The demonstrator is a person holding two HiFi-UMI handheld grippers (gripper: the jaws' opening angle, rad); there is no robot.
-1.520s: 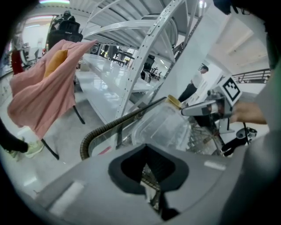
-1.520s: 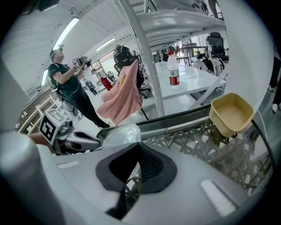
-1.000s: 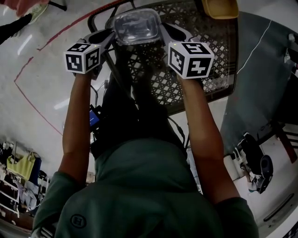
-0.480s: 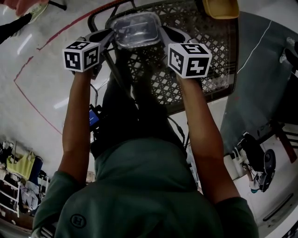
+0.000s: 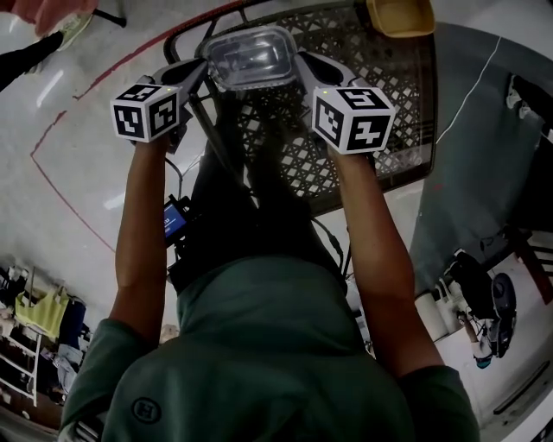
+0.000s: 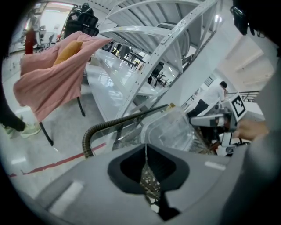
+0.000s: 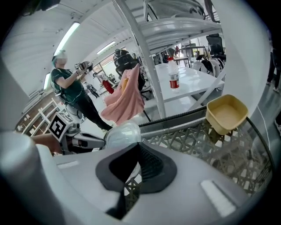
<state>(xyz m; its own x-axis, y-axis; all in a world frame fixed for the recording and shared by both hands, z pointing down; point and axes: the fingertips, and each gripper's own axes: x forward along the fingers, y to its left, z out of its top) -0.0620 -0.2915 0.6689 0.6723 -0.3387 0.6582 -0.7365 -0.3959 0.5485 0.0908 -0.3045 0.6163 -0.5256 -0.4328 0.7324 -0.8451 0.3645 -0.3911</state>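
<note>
Body of left gripper [image 6: 145, 153]: grey, black jaw pads; right gripper [image 7: 135, 153] the same. Marker cube [image 5: 143, 119] on each: black squares on white. Container [image 5: 251, 54] between the two: clear, colourless. Basket [image 5: 397, 129] beneath them: dark diamond lattice. Bowl [image 5: 399, 15] beyond right gripper: mustard yellow. Cloth [image 6: 52, 81] left of left gripper: salmon pink, orange patch. Floor line [image 5: 69, 112]: red on pale grey.

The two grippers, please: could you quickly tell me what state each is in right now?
Left gripper: jaws closed on one edge of the clear plastic container.
Right gripper: jaws closed on the opposite edge of that container.
</note>
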